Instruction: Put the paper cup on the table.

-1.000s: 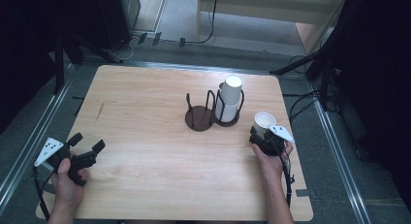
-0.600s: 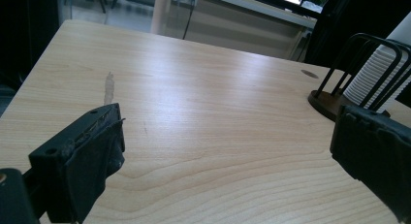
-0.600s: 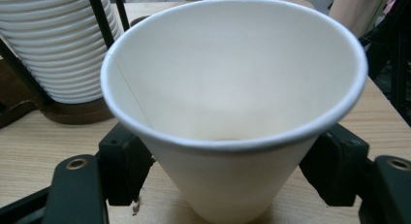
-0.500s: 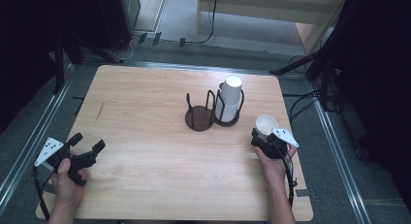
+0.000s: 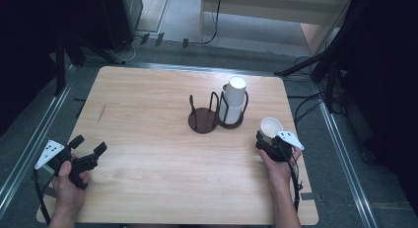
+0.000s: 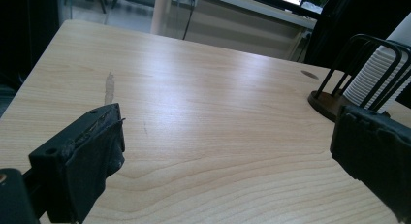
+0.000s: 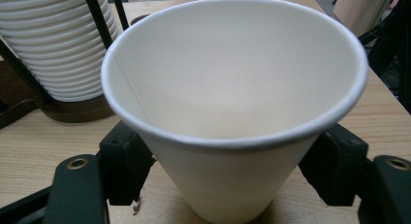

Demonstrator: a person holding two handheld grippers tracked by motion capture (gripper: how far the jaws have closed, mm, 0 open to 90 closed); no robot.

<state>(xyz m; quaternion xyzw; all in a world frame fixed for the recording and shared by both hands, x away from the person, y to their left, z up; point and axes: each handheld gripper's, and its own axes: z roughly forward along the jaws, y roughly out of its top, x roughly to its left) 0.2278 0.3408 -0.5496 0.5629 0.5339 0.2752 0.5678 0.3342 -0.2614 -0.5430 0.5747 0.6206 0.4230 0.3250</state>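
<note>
Our right gripper [image 5: 270, 140], jaws clamped on the upright paper cup [image 5: 271, 126], with the cup holder [image 5: 218, 114] at ten o'clock; left gripper [image 5: 88, 148], jaws apart, far across the bench [image 5: 148, 119]

A white paper cup [image 5: 271, 126] sits in the right gripper [image 5: 266, 142], its mouth up, just right of the dark wire cup holder [image 5: 217, 113] holding a stack of cups [image 5: 233, 99]. The left gripper [image 5: 88, 150] rests well left of the holder, jaws apart.

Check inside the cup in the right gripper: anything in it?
Nothing visible: the cup shows bare white walls and one side seam, upright between the right gripper pads. Its near rim covers the lowest part of the inside.
</note>
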